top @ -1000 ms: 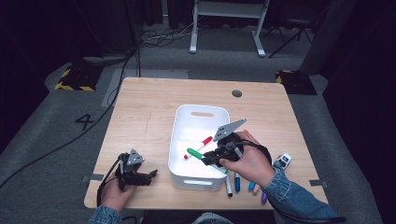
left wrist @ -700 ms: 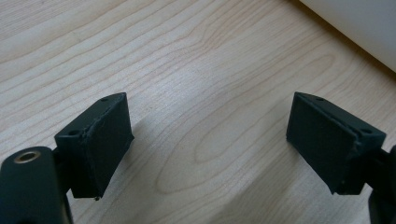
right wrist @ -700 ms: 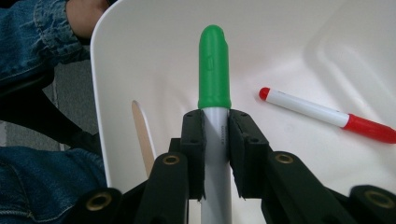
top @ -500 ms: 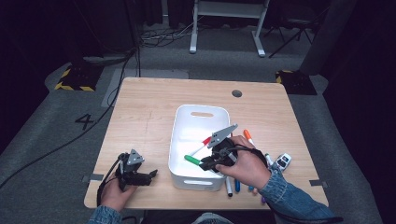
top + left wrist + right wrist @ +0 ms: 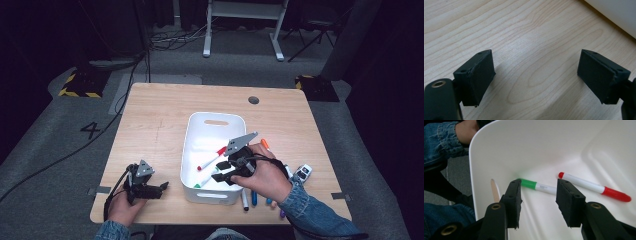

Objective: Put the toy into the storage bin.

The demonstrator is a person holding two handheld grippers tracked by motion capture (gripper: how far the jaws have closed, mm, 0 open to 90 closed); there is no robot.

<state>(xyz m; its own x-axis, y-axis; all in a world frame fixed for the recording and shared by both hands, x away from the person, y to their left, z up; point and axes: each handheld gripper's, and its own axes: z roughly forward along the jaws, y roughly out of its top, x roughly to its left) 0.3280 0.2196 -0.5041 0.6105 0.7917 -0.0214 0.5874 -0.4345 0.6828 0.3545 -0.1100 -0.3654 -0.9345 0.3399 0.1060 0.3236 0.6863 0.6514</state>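
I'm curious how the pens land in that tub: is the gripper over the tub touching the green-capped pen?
Apart. In the right gripper view, the right gripper has its jaws spread, and the green-capped marker lies on the white tub's floor beyond them, with a gap beside each pad.

Green marker [image 5: 535,185] in right gripper view: mid part hidden behind the jaws, so can't tell if its far end has a cap. High view: markers on table [image 5: 248,199] beside the white bin [image 5: 216,120] mostly covered by the right hand [image 5: 260,175] & sleeve; count/colours unclear. Small item near table's right edge [image 5: 301,173] too small to ID.
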